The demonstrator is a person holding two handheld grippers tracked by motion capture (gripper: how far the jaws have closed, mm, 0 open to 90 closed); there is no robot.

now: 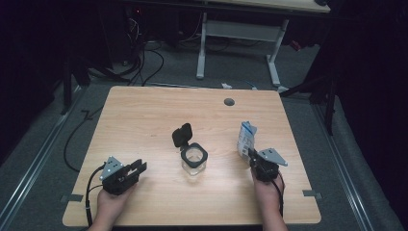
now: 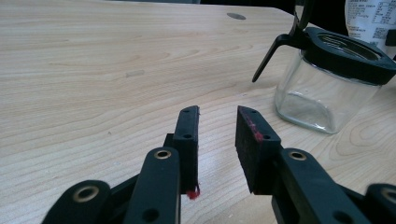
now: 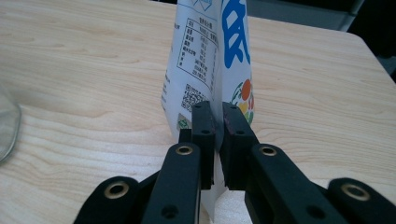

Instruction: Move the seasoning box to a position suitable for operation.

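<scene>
- On the right side of the wooden desk, the right gripper has its jaws pinched together on the rear seam of a standing white pouch with blue lettering; the right gripper view shows the pads pressing the thin edge of the pouch low down, near its base; the pouch stands upright on the desk, printed with a nutrition table and a QR code
- Near the desk's front left corner, the left gripper rests low, held by the person's left hand; its jaws stand partly apart with nothing between them; the left gripper view shows bare wood in the gap between the pads
- Between the two grippers, near the middle of the desk, stands a clear square glass jar with a black collar; its black lid is flipped up and back on a hinge; the jar looks empty
- A grey round cable grommet sits near the far edge of the desk, well apart from the jar
</scene>
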